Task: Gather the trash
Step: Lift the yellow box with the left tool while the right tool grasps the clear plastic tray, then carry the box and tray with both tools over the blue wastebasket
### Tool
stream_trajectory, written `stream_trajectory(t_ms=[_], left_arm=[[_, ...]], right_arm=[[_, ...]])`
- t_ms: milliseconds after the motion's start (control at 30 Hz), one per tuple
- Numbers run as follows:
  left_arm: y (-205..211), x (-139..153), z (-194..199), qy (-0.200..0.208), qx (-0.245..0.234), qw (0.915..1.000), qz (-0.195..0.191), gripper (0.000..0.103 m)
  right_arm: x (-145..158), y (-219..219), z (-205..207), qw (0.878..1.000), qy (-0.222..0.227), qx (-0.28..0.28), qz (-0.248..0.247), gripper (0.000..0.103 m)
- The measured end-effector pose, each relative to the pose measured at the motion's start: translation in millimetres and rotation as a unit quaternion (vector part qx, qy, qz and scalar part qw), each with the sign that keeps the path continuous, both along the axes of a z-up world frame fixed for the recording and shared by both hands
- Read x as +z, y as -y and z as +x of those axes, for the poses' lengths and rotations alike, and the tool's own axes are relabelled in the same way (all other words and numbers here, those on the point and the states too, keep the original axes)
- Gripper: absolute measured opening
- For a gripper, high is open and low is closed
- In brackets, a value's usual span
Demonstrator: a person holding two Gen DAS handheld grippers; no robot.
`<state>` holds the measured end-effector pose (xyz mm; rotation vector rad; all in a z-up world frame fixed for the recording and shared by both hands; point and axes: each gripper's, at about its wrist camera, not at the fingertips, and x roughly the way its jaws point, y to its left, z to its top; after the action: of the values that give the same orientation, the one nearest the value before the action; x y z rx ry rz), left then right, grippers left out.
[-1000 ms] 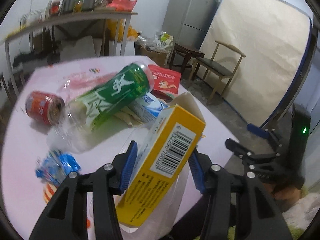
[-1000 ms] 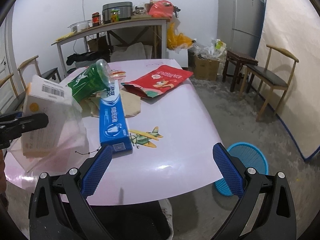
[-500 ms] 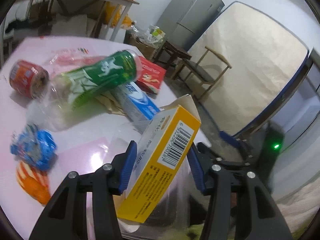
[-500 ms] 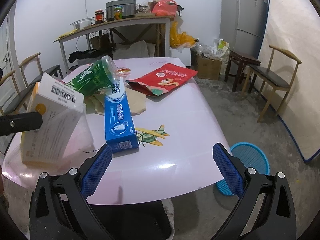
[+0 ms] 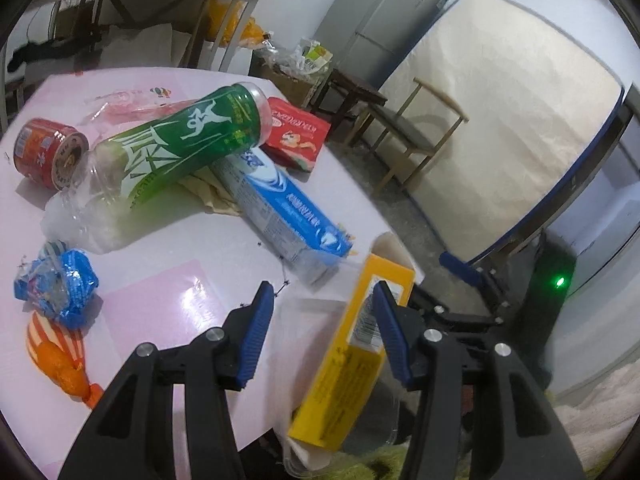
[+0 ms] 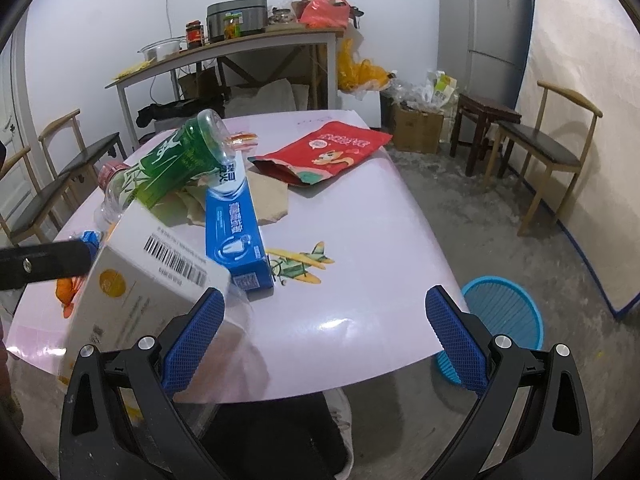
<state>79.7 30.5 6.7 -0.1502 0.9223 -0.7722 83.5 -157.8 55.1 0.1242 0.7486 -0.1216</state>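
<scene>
The left gripper (image 5: 324,312) is angled downward, its blue-padded jaws parted; only the right pad (image 5: 390,336) is seen against anything, the left pad (image 5: 256,328) being free. The right gripper (image 6: 324,332) is likewise tilted downward, its jaws spread wide with nothing pressed between the pads (image 6: 456,340).

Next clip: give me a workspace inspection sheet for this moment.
Surface: table, littered, airplane sticker near its edge.
Job's things: yellow box tilted at the table edge; green bottle propped on toothpaste box; red can; snack bag; blue wrapper.
Clutter: nothing seen beyond the trash.
Claws: left claw, box against one pad, other pad clear; right claw open, empty.
Cables: nothing seen.
Surroundings: blue basket on the floor, chair, fridge.
</scene>
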Motion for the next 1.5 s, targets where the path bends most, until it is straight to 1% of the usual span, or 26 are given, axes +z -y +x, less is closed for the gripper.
stream_trajectory(t_ms=[33,100,167,200,267,300,333,433,467,500,567,600,667,767,833,900,1000,1067,1133,1233,1333,1400,1500], left_arm=[[2,0,-2,0.008,0.0,0.9999,0.008,0.05],[3,-2,-5,0.012,0.0,0.9999,0.012,0.051],[2,-4,-6,0.009,0.003,0.9999,0.008,0.051],[2,-6,-6,0.006,0.004,0.9999,0.008,0.051],[1,-7,-7,0.002,0.005,0.9999,0.009,0.051],[2,-8,-9,0.002,0.002,1.0,0.007,0.051],[2,-8,-12,0.004,-0.002,1.0,0.003,0.051],[2,-3,-23,0.013,-0.025,0.9994,-0.018,0.052],[3,-2,-27,0.014,-0.032,0.9991,-0.023,0.054],[4,-1,-31,0.016,-0.042,0.9986,-0.028,0.054],[10,1,-40,0.022,-0.06,0.9975,-0.03,0.055],[14,2,-43,0.027,-0.07,0.9969,-0.025,0.055],[24,-1,-46,0.038,-0.079,0.9961,-0.006,0.056],[40,-8,-47,0.048,-0.095,0.9941,0.022,0.056],[47,-15,-43,0.039,-0.098,0.9939,0.032,0.056],[47,-20,-39,0.027,-0.1,0.9942,0.029,0.056],[46,-26,-36,-0.006,-0.114,0.9934,0.011,0.055],[45,-28,-39,-0.023,-0.14,0.9899,-0.011,0.055],[47,-28,-44,-0.022,-0.154,0.9877,-0.013,0.055],[54,-31,-48,-0.01,-0.155,0.9877,0.016,0.057],[59,-30,-51,-0.001,-0.15,0.9882,0.032,0.056],[64,-29,-53,0.009,-0.148,0.9873,0.056,0.056],[68,-29,-57,0.011,-0.155,0.9853,0.07,0.056]], right_arm=[[-2,2,0,1.0,-0.005,0.002,0.011,0.096],[-6,8,-1,0.999,-0.016,0.007,0.038,0.093],[-13,15,-2,0.997,-0.035,0.012,0.068,0.082],[-16,17,-2,0.995,-0.046,0.015,0.082,0.079],[-23,22,-4,0.991,-0.061,0.027,0.119,0.066],[-26,22,-4,0.989,-0.068,0.031,0.13,0.063],[-29,22,-4,0.987,-0.076,0.036,0.139,0.058],[-34,19,-5,0.982,-0.088,0.049,0.157,0.049],[-35,18,-5,0.981,-0.092,0.053,0.161,0.045],[-36,17,-5,0.98,-0.095,0.056,0.163,0.043],[-38,14,-4,0.98,-0.102,0.062,0.161,0.034],[-39,12,-3,0.979,-0.105,0.065,0.161,0.032],[-41,10,-3,0.978,-0.111,0.071,0.163,0.024],[-41,10,-4,0.977,-0.114,0.076,0.166,0.015],[-40,11,-4,0.976,-0.113,0.078,0.167,0.015],[-40,13,-5,0.976,-0.112,0.079,0.168,0.015],[-41,16,-5,0.975,-0.114,0.077,0.177,0.015],[-42,19,-4,0.973,-0.114,0.077,0.185,0.015],[-43,20,-4,0.972,-0.115,0.078,0.191,0.015],[-43,21,-3,0.969,-0.115,0.083,0.201,0.015],[-42,19,-2,0.97,-0.115,0.085,0.197,0.015],[-42,19,-2,0.97,-0.116,0.084,0.199,0.015],[-42,20,-2,0.969,-0.117,0.082,0.204,0.015]])
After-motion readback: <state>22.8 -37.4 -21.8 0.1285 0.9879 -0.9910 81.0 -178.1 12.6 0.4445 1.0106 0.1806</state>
